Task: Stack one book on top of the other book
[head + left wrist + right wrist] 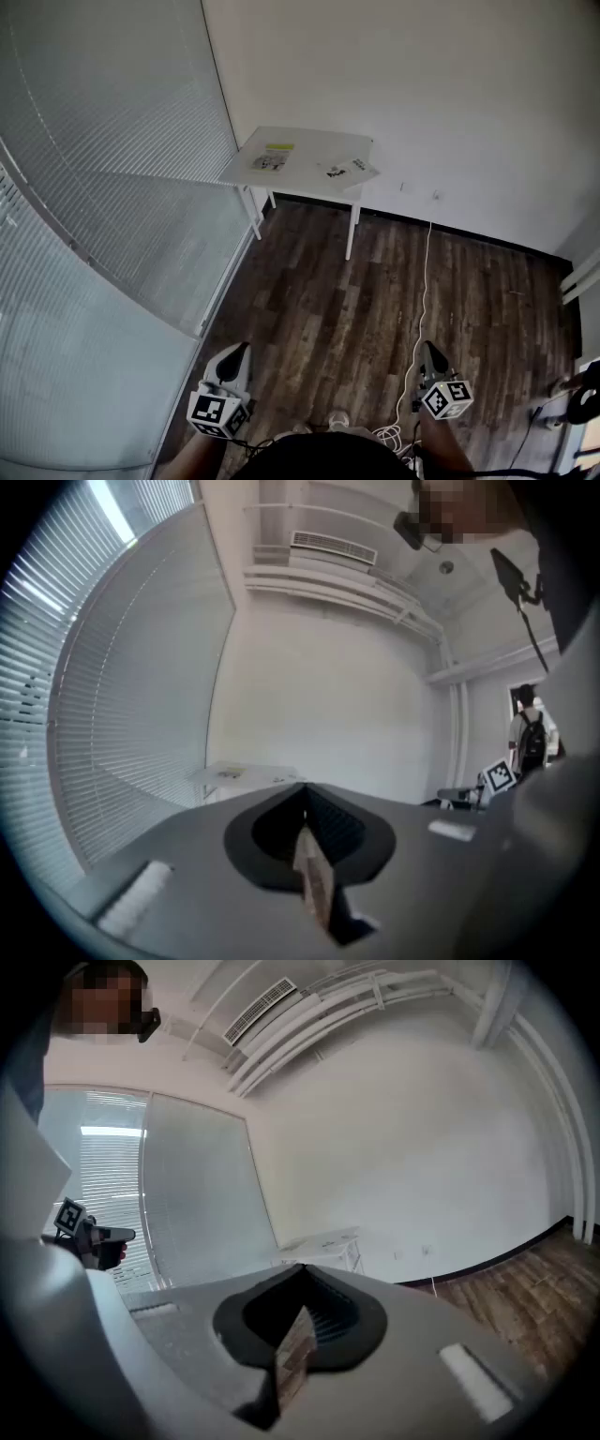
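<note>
Surface: small white table (309,143) in the room's corner, beside the window blinds (112,150).
Book one (272,157): flat on the surface's left part, yellow patch on its cover.
Book two (349,170): flat at the surface's right edge, apart from book one.
Left gripper (241,351): jaws pressed together, nothing between them; well short of the surface, over the wooden floor (375,281).
Right gripper (428,349): jaws likewise closed and empty, equally far from the surface.
</note>
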A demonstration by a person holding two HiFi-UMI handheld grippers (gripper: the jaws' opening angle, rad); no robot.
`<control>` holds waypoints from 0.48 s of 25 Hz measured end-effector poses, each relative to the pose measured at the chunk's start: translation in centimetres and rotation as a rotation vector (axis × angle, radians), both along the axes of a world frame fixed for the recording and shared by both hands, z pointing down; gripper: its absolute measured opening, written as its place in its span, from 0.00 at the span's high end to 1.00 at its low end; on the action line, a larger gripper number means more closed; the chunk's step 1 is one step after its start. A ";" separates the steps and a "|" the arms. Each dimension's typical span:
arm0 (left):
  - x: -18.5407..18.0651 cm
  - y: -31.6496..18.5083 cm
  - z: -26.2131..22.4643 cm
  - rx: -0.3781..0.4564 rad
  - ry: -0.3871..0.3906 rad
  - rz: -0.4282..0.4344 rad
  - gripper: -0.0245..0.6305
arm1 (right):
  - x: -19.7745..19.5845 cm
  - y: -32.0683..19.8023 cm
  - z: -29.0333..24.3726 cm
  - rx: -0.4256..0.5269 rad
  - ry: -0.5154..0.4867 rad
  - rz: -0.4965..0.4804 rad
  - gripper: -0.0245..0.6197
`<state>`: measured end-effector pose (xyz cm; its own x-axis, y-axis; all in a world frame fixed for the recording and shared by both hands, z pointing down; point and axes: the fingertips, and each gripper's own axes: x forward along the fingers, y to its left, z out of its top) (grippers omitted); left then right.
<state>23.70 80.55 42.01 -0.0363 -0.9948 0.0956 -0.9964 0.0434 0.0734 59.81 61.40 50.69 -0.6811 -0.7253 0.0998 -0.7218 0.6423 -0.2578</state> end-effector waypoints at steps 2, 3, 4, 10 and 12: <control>0.6 -1.2 -0.5 0.017 -0.001 0.006 0.96 | 0.0 -0.2 0.5 -0.003 0.011 -0.018 0.96; 0.9 -1.7 -0.8 0.028 -0.001 0.010 0.96 | 0.0 -0.2 0.8 -0.005 0.013 -0.025 0.96; 1.2 -2.2 -1.1 0.040 -0.003 0.013 0.96 | 0.0 -0.2 1.0 -0.007 0.011 -0.029 0.96; 2.9 -3.8 -2.1 0.053 -0.022 0.018 0.96 | 1.3 -1.1 1.6 -0.021 -0.005 -0.040 0.96; 3.6 -4.1 -1.8 0.042 -0.018 0.020 0.96 | 1.8 -1.3 1.8 -0.027 -0.012 -0.042 0.96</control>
<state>27.29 76.47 40.17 -0.0176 -0.9984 0.0530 -0.9982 0.0206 0.0566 61.57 60.08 52.45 -0.7120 -0.6934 0.1104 -0.6912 0.6646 -0.2838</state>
